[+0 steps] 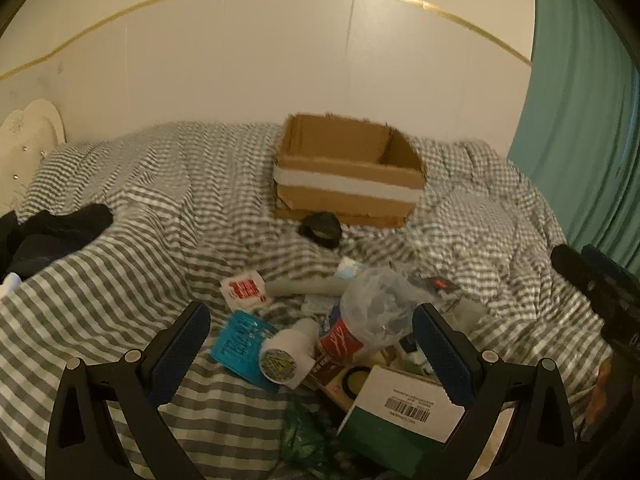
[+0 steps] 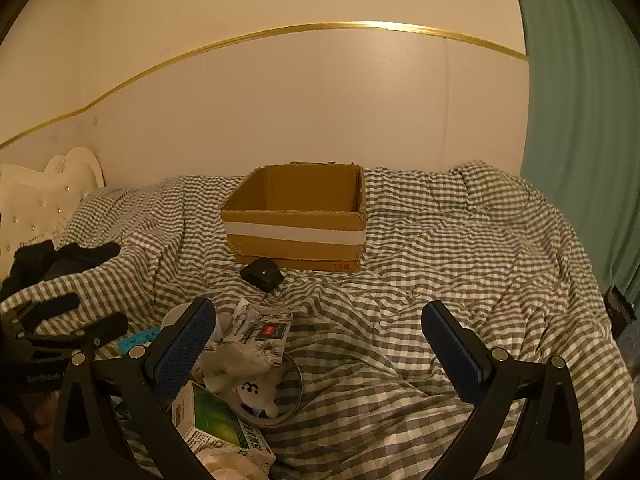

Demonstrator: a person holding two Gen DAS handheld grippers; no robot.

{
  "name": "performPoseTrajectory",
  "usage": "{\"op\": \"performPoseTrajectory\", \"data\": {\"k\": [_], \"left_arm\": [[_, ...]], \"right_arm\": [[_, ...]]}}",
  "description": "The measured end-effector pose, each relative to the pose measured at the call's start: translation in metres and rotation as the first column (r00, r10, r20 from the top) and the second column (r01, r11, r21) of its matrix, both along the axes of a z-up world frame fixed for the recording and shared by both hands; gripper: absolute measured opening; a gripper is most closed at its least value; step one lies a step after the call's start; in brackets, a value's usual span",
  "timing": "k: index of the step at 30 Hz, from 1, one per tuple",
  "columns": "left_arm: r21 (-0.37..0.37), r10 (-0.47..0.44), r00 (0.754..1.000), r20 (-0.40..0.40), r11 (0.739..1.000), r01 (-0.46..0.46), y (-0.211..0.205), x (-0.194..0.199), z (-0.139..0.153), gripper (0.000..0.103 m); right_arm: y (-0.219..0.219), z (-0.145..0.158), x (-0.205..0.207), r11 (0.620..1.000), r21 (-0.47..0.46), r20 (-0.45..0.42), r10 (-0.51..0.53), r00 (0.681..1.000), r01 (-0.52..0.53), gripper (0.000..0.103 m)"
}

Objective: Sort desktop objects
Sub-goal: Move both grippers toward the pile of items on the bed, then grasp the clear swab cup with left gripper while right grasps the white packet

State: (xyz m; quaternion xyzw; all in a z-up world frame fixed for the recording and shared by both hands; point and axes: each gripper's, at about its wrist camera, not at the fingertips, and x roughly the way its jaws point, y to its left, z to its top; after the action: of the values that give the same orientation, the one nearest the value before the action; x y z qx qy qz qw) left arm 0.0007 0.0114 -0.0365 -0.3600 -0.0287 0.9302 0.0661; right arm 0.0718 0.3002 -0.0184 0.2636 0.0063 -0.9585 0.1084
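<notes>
The left gripper [image 1: 308,344] stands with its two blue-padded fingers [image 1: 182,340] spread wide and nothing between them. Directly in the gap lies a short white cylindrical bottle with a patterned round cap [image 1: 286,354], tipped on its side with the cap towards the camera, so its long axis runs roughly along the fingers' line of sight and not across it. It rests against a flat teal packet [image 1: 236,340] on its left and a crumpled clear plastic bottle with a red label [image 1: 368,316] on its right. Nearer the camera sits a white and green carton with a barcode [image 1: 404,404], and farther out a small white sachet with red print [image 1: 244,290].

The right gripper [image 2: 316,344] is likewise wide open and empty, but it faces bare grey and white checked bedding [image 2: 400,340]; the heap lies off to its left, where a green and white box [image 2: 216,420] and a small white toy figure [image 2: 256,392] show beside its left finger.

The left gripper therefore seems the nearer one for the next pick, probably the white bottle. Beyond the heap a small black object [image 2: 262,274] lies just in front of the open brown cardboard box with a white band [image 2: 296,232], which looks empty as far as can be seen.
</notes>
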Motion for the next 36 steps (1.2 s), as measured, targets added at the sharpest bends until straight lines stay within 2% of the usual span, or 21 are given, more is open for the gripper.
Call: {"op": "performPoseTrajectory", "data": {"k": [2,5,10,15,16,17,19,23,28,32,34,35,36], "left_arm": [[-0.017,0.005,0.999,0.041,1.0,-0.004,0.004,-0.008,-0.01,0.103],[-0.005,-0.025,0.996,0.09,1.0,0.026,0.011,-0.019,-0.023,0.103],[-0.024,-0.065,0.99,0.126,0.997,0.069,0.028,-0.033,-0.035,0.103],[-0.035,-0.142,0.977,0.16,0.988,0.149,0.05,-0.054,-0.047,0.103],[-0.035,-0.163,0.972,0.171,0.985,0.171,0.054,-0.059,-0.051,0.102],[-0.031,-0.177,0.968,0.18,0.982,0.185,0.056,-0.062,-0.054,0.093],[0.017,-0.213,0.955,0.205,0.977,0.214,0.055,-0.067,-0.06,0.076],[0.098,-0.198,0.963,0.182,0.978,0.182,0.036,-0.065,-0.057,0.073],[0.194,-0.132,0.98,0.148,0.976,0.102,0.0,-0.068,-0.04,0.066],[0.244,-0.102,0.981,0.163,0.968,0.06,-0.02,-0.08,-0.044,0.066],[0.247,-0.1,0.978,0.184,0.968,0.053,-0.023,-0.083,-0.05,0.066],[0.248,-0.104,0.977,0.188,0.967,0.055,-0.023,-0.083,-0.052,0.066],[0.252,-0.11,0.975,0.192,0.966,0.059,-0.022,-0.083,-0.054,0.066]], "right_arm": [[0.003,-0.002,-0.003,1.0,-0.013,0.023,0.0,1.0,0.0,0.103],[0.0,-0.004,-0.004,1.0,-0.013,0.044,0.009,0.999,-0.009,0.103],[0.005,-0.005,-0.006,1.0,-0.012,0.036,-0.011,0.999,0.012,0.103],[0.015,-0.017,-0.017,0.999,-0.039,0.084,-0.027,0.996,0.03,0.103],[0.016,-0.019,-0.02,0.999,-0.039,0.091,-0.027,0.995,0.031,0.103],[0.016,-0.021,-0.021,0.999,-0.041,0.099,-0.025,0.995,0.029,0.103],[0.015,-0.024,-0.024,0.999,-0.039,0.108,-0.015,0.994,0.02,0.103],[0.007,-0.033,-0.03,0.999,-0.038,0.147,0.035,0.988,-0.029,0.103],[-0.015,-0.042,-0.045,0.996,0.018,0.201,0.077,0.977,-0.083,0.103],[-0.042,-0.055,-0.063,0.987,0.042,0.292,0.137,0.946,-0.156,0.103],[-0.055,-0.068,-0.072,0.981,0.041,0.339,0.163,0.926,-0.187,0.089],[-0.061,-0.076,-0.078,0.982,0.044,0.359,0.158,0.92,-0.186,0.072],[-0.062,-0.082,-0.083,0.982,0.048,0.379,0.151,0.913,-0.182,0.065]]}}
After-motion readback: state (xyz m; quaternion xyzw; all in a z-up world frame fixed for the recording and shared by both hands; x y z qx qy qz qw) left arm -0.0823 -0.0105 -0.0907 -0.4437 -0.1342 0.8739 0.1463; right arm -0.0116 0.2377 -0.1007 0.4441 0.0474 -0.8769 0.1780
